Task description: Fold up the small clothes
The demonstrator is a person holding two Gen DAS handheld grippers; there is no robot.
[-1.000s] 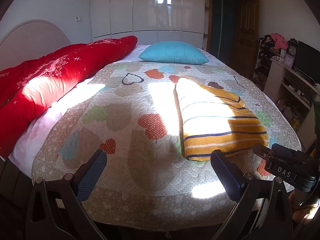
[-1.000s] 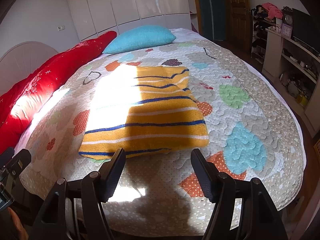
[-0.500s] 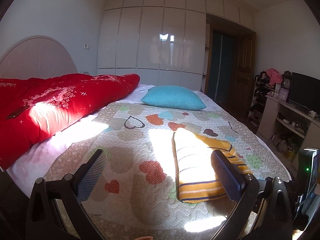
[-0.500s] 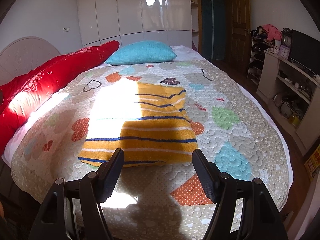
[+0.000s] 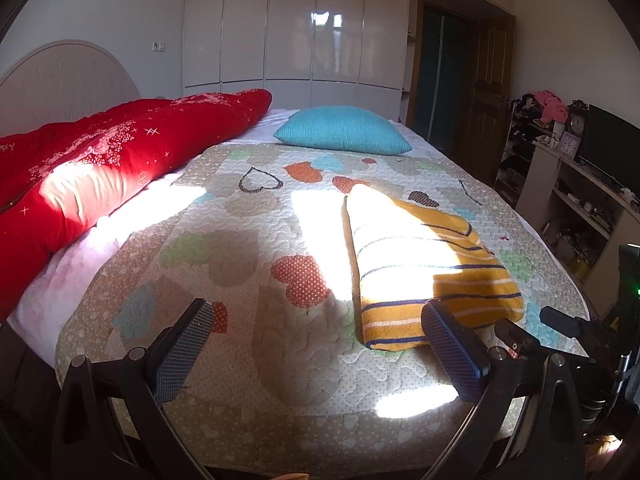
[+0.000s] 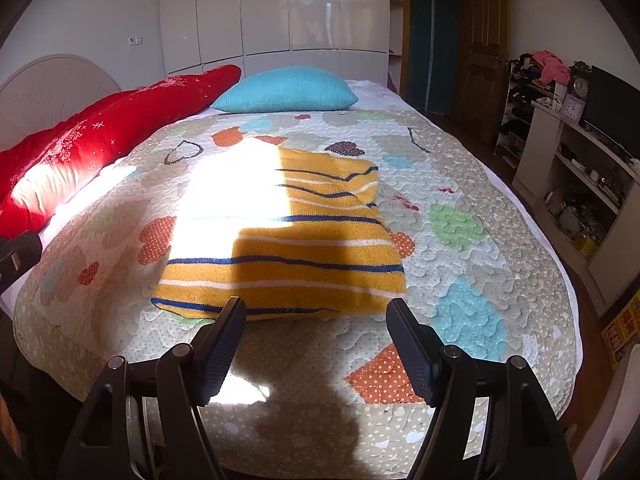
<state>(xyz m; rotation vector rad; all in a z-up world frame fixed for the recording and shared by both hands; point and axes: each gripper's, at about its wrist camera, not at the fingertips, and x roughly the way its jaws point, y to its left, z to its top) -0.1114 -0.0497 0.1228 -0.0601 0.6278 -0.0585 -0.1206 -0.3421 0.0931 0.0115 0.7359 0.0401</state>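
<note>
A folded yellow garment with blue and white stripes (image 6: 296, 248) lies flat on the quilted bedspread (image 6: 460, 264), half in sunlight. My right gripper (image 6: 316, 312) hovers at its near edge, open, with nothing between its fingers. In the left wrist view the same garment (image 5: 424, 264) lies to the right. My left gripper (image 5: 316, 320) is open over bare quilt (image 5: 224, 240), its right finger (image 5: 452, 348) just in front of the garment's near corner. The right gripper's body (image 5: 572, 332) shows at the far right.
A red duvet (image 5: 100, 168) is rolled along the bed's left side by the headboard (image 5: 60, 76). A turquoise pillow (image 5: 340, 130) lies at the far end. Shelves with a screen and clocks (image 6: 580, 128) stand to the right, white wardrobes (image 6: 280, 12) behind.
The left view tipped up and then came partly back down. The right gripper drew back slightly and levelled a little; its fingers spread slightly. The garment has not moved.
</note>
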